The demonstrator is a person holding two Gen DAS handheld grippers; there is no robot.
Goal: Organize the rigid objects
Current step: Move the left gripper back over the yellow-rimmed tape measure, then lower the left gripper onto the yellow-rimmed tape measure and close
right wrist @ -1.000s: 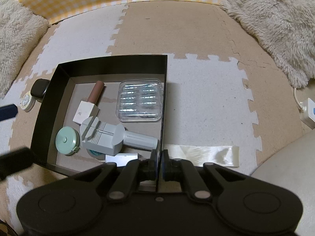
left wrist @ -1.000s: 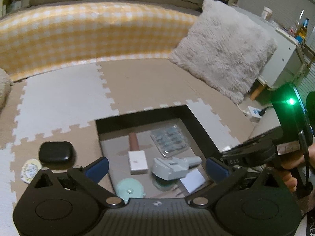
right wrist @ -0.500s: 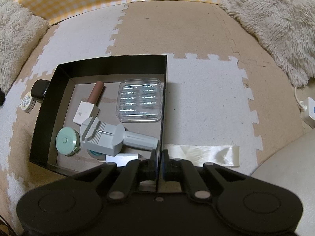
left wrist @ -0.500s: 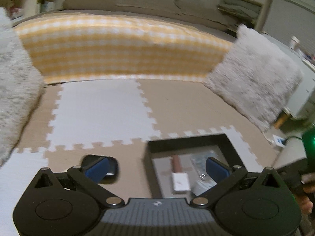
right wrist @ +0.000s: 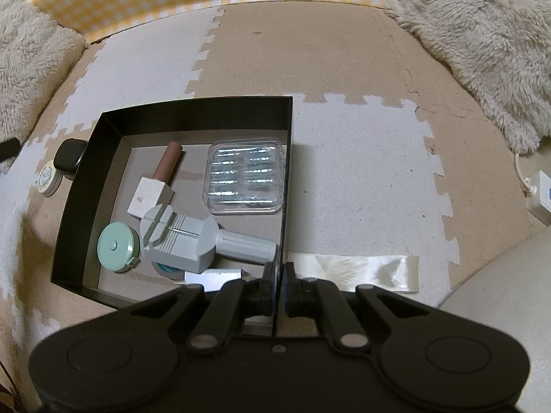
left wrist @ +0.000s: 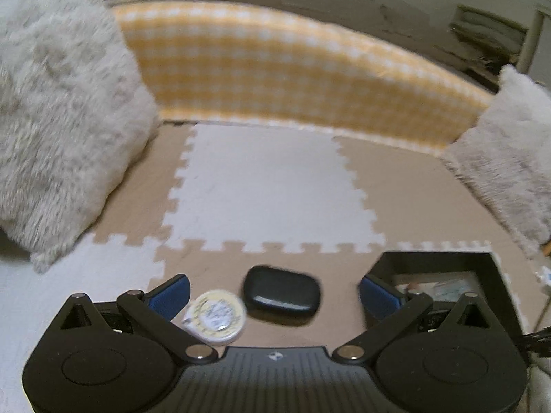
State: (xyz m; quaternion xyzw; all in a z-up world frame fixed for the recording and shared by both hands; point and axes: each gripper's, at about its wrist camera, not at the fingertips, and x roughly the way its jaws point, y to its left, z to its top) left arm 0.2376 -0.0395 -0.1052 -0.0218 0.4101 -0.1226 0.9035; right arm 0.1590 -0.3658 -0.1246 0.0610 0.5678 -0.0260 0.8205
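No text can be read; the print on the round tin's [left wrist: 216, 317] lid is too blurred to make out.

I saw a black box [right wrist: 103, 158], a mint tape measure [right wrist: 118, 247], a grey tool [right wrist: 182, 237], beige-and-white mats [right wrist: 344, 158], and a yellow gingham cushion [left wrist: 292, 79].

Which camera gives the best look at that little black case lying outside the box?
The left wrist view: the black case lies whole between the open fingers. The right wrist view shows it small, at the edge, partly hidden by the box wall.
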